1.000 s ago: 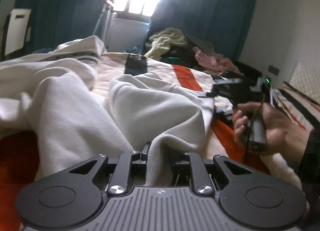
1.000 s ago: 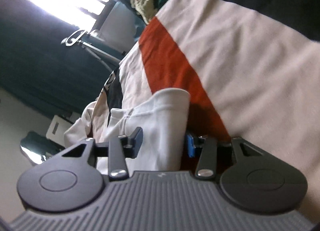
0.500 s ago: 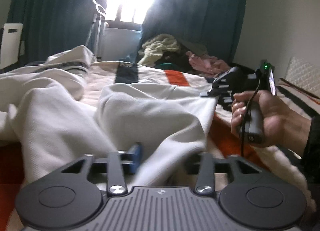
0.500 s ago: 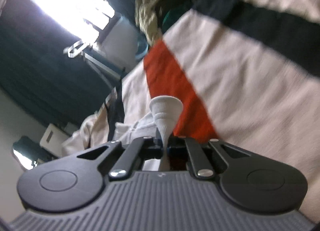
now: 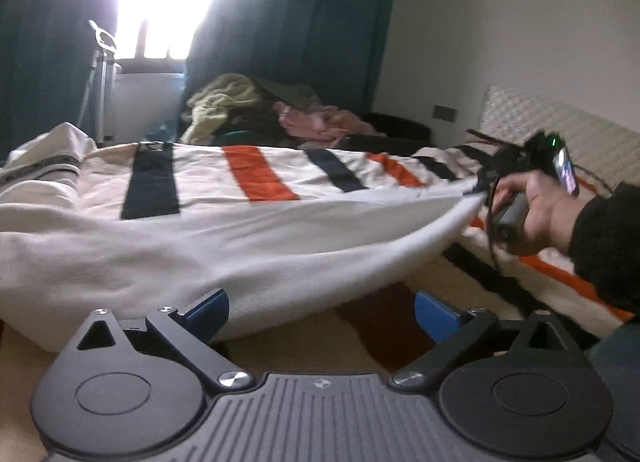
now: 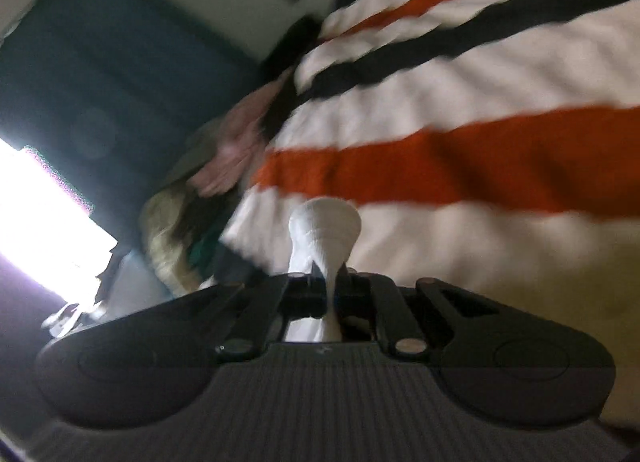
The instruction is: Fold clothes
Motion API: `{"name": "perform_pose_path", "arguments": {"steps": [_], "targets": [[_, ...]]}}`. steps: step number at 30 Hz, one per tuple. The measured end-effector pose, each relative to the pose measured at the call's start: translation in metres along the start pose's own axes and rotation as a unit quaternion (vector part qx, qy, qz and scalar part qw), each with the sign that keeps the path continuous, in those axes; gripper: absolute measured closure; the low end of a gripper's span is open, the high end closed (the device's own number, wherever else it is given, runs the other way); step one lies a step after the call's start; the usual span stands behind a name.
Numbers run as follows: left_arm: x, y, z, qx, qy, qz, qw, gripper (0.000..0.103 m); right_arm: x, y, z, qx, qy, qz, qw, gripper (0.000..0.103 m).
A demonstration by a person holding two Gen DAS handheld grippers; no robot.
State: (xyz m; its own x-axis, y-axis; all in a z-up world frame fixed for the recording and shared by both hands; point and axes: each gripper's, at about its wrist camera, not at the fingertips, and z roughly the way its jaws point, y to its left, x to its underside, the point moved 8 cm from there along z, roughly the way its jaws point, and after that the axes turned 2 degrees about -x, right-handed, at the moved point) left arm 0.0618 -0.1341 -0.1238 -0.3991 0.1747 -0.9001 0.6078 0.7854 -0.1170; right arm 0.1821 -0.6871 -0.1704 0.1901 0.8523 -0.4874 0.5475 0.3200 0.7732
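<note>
Stretched white garment blocks my path across the striped bed

The white garment [image 5: 240, 246] hangs taut from my right gripper [image 5: 480, 192] toward my left gripper [image 5: 322, 312], whose jaws are opening. Bare striped blanket [image 5: 256, 176] lies beyond; a clothes pile [image 5: 256, 110] crowds the far edge.

Striped bed [image 5: 256, 176], white garment [image 5: 240, 246], clothes pile [image 5: 248, 110].

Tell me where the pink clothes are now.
In the left wrist view, the pink clothes lie beyond the striped blanket, right of the yellow-green garment.

Home bedroom: striped bedspread [image 5: 256, 178], curtains [image 5: 288, 22], clothes pile [image 5: 256, 110].
</note>
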Motion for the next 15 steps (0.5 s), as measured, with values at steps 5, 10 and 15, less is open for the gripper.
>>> {"name": "perform_pose_path", "arguments": {"steps": [5,10,15], "targets": [[-0.008,0.008,-0.017,0.005,-0.007,-0.043,0.999,0.003,0.004,-0.034,-0.011,0.058,-0.001,0.014,0.998,0.097],[-0.023,0.076,-0.041,-0.053,-0.009,-0.182,0.9818,0.002,0.018,-0.038,-0.018,0.093,0.012,-0.002,0.996,0.093],[-0.012,0.177,-0.081,-0.171,0.008,-0.353,0.92,0.002,0.028,-0.041,-0.03,0.11,0.04,0.035,0.993,0.041]]}}
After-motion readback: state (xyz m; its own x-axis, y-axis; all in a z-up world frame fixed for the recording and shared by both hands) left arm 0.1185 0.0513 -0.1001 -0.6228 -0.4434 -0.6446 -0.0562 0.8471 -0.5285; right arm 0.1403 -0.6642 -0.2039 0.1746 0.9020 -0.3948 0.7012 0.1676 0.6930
